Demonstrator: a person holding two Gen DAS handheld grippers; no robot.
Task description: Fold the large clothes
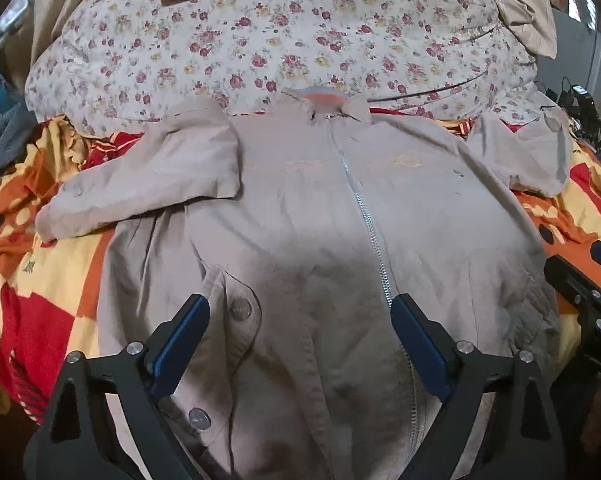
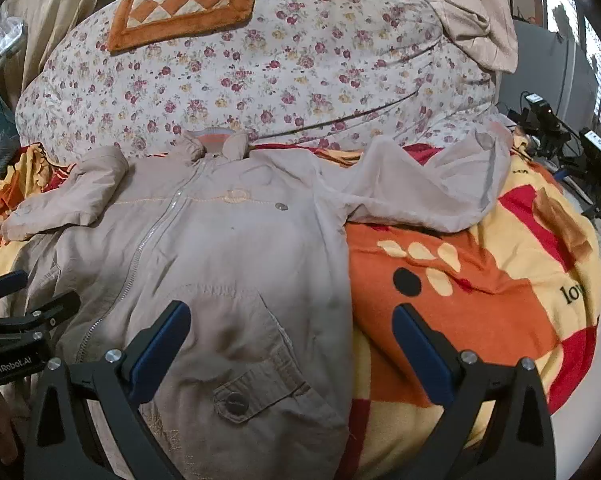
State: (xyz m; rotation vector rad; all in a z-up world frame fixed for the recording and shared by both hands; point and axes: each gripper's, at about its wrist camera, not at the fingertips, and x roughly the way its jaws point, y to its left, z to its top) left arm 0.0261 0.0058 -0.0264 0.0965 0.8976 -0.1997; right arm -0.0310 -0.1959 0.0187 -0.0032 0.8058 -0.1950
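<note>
A beige zip-up jacket [image 1: 300, 208] lies front-up on the bed, collar at the far end; it also shows in the right wrist view [image 2: 228, 248]. Its left sleeve [image 1: 148, 184] is folded inward over the chest edge. Its right sleeve [image 2: 428, 188] lies spread out to the side. My left gripper [image 1: 300, 312] is open above the lower left front, between a pocket snap and the zipper. My right gripper [image 2: 292, 320] is open above the jacket's lower right edge and pocket flap [image 2: 256, 388]. Neither holds anything.
The jacket rests on an orange, red and yellow blanket [image 2: 480, 280]. A floral duvet [image 1: 284, 40] is piled behind, with an orange checked cushion [image 2: 184, 4] on it. Cables and devices [image 2: 560, 136] sit at the far right. The right gripper shows at the left view's edge [image 1: 580, 292].
</note>
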